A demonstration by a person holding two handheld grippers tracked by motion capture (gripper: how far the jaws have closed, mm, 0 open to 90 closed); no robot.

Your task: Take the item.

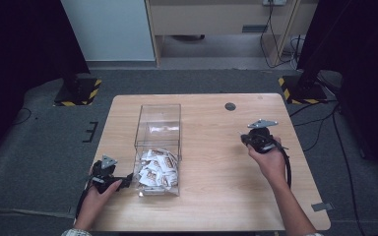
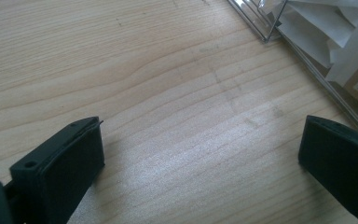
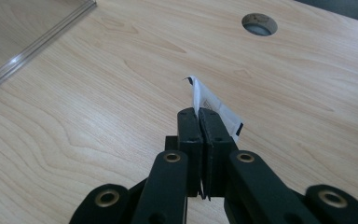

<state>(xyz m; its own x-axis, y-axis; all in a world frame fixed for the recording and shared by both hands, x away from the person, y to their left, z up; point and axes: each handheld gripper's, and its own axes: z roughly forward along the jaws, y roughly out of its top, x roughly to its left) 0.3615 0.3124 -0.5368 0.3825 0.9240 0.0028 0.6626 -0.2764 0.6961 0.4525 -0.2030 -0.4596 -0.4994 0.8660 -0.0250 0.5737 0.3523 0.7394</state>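
Clear plastic is forming the open box (image 1: pixel 158 118) that is standing left of centre in the high view, on the wooden table (image 1: pixel 216 196); a heap of white-and-brown sachets (image 1: pixel 156 169) is lying in its near end. At the lower left of that view, the left gripper (image 1: pixel 124 182) is resting on the table just beside the box, pointing toward it. In the left gripper view, its jaws are standing wide apart over bare wood with nothing between them, and the box wall with sachets behind it is showing at the upper right. Right of centre in the high view, the right gripper (image 1: pixel 246 139) is hanging above the table, well apart from the box. In the right gripper view, its jaws are pressing together on a single white packet (image 3: pixel 209 106), which is sticking out above the jaw tips at the middle of the frame. A round cable hole (image 3: pixel 259 24) is showing at the upper right of that view.
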